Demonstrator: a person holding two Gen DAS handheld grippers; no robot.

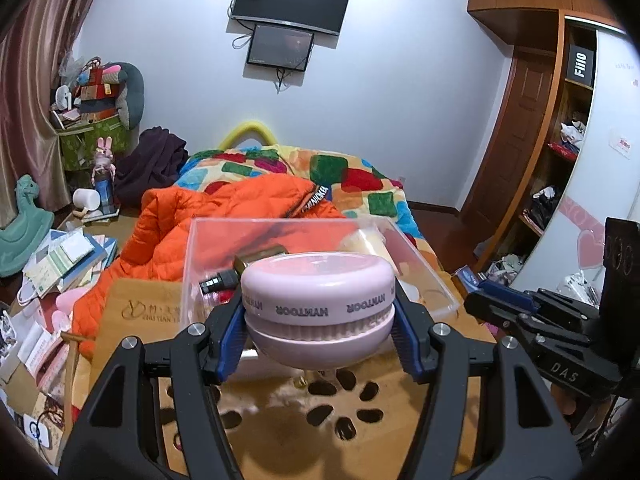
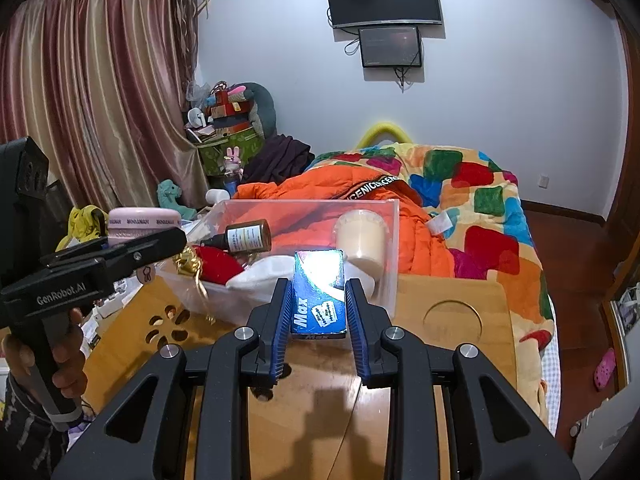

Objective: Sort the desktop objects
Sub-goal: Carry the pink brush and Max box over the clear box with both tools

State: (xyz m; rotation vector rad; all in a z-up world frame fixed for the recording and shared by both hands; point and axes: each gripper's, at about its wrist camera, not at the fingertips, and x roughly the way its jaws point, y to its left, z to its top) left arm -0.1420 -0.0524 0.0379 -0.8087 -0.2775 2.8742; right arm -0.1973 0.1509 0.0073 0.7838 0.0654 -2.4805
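Note:
My left gripper (image 1: 318,320) is shut on a round pink HYNTOOR case (image 1: 318,308) and holds it above the wooden lap table (image 1: 280,412), in front of the clear plastic box (image 1: 280,226). The case also shows in the right wrist view (image 2: 140,224), left of the box (image 2: 312,205). My right gripper (image 2: 318,292) is shut on a blue "Max" box (image 2: 318,294) held just before the clear box. Inside the clear box lie a brown dropper bottle (image 2: 246,236), a cream jar (image 2: 362,240), a red pouch (image 2: 218,266) and white cloth (image 2: 260,274).
The lap table (image 2: 452,364) stands on a bed with an orange jacket (image 2: 320,184) and a colourful blanket (image 2: 480,200). Books and papers (image 1: 60,260) pile up at the left. A wardrobe (image 1: 560,140) stands at the right.

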